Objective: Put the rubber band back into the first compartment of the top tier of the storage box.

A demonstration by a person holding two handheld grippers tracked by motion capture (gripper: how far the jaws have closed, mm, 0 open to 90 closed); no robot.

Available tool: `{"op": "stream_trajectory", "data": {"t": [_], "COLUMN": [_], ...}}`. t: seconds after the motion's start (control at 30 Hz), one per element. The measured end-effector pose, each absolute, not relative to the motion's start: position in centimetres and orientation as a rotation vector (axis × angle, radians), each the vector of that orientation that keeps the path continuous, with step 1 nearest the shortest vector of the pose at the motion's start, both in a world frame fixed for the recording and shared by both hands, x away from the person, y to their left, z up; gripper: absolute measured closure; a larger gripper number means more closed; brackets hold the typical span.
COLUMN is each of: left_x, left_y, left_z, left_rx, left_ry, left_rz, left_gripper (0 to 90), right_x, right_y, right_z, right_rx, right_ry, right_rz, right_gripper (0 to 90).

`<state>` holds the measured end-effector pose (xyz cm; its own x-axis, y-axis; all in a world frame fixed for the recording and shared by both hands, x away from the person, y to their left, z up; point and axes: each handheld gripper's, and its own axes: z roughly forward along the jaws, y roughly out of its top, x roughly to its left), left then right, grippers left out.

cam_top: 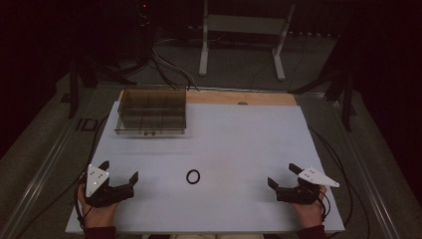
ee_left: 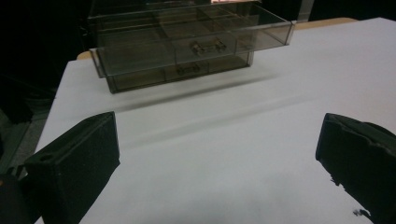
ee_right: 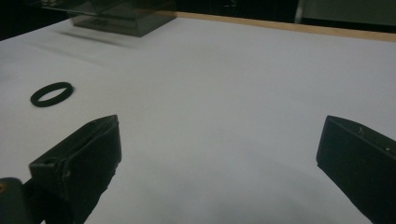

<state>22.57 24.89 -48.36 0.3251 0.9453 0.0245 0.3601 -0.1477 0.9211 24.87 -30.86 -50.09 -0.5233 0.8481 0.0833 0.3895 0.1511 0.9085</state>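
A small black ring point(cam_top: 193, 177) lies flat on the white table top point(cam_top: 239, 144), near the front middle; in the right gripper view the ring point(ee_right: 52, 94) is at the left. A smoky clear drawer box point(cam_top: 151, 111) stands at the back left, and in the left gripper view the box point(ee_left: 187, 42) shows two drawers with small handles. My left gripper point(cam_top: 118, 172) rests at the front left, open and empty. My right gripper point(cam_top: 283, 175) sits at the front right, open and empty too. The ring lies between them, apart from both.
A wooden strip point(cam_top: 239, 97) runs along the table's far edge. Beyond it stand a white frame point(cam_top: 241, 30) and dark stands with cables on the floor. Cables trail from both grippers off the table's sides.
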Motion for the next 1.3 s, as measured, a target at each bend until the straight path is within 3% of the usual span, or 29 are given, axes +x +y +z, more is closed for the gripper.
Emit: {"op": "stream_trajectory", "data": {"t": [0.7,1.3], "left_x": [23.0,25.9], "left_y": [23.5,18.3], "left_z": [-46.6,-45.5], "left_rx": [1.736,1.864], "left_ry": [1.098,1.024], "left_rz": [0.763,0.703], "left_gripper": [0.7,0.7], "right_x": [25.3,25.2], "right_y": [-30.1,-30.2], "right_z": [-50.3,-50.2], "right_rx": [1.17,1.174], "right_ry": [1.975,1.955], "right_rz": [1.328,1.329], "right_gripper": [0.1,0.1]}}
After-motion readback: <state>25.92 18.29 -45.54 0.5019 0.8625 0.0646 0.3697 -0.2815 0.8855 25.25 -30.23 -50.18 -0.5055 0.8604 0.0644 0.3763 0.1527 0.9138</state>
